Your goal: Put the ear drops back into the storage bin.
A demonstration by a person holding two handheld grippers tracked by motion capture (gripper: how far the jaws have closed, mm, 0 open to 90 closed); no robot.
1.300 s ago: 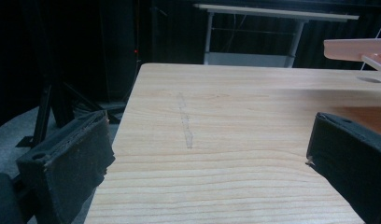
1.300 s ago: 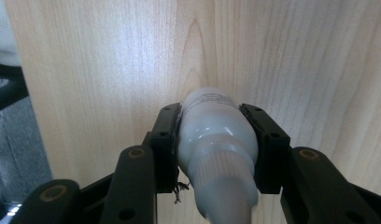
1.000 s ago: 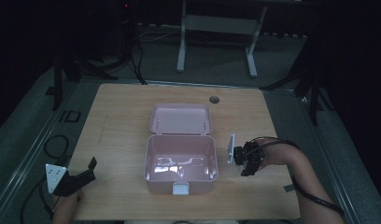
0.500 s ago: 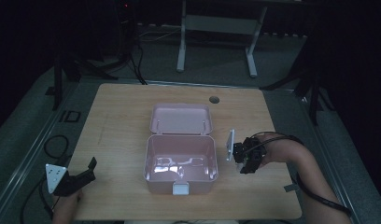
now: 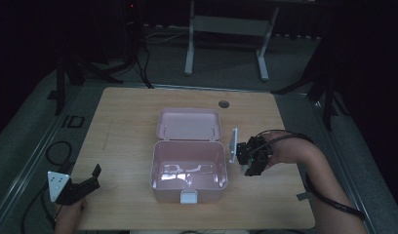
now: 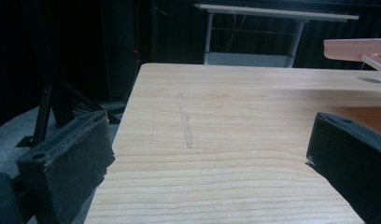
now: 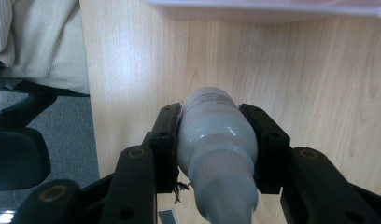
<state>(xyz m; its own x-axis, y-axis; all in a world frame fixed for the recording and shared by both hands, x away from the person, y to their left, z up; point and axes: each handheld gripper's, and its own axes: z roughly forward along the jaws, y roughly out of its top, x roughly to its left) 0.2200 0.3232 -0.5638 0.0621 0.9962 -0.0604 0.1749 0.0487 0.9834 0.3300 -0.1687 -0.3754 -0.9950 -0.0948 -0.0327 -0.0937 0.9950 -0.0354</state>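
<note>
Right gripper view: right gripper (image 7: 216, 135) clamps a white bottle (image 7: 215, 140) over bare table (image 7: 319, 84) near its left edge; left gripper (image 6: 207, 172) gapes, empty.

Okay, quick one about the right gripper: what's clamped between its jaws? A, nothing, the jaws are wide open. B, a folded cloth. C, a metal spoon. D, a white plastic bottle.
D: in the right gripper view the right gripper has its two black jaws pressed against both sides of a white plastic bottle, held above the wooden table beside the open pink box.
</note>
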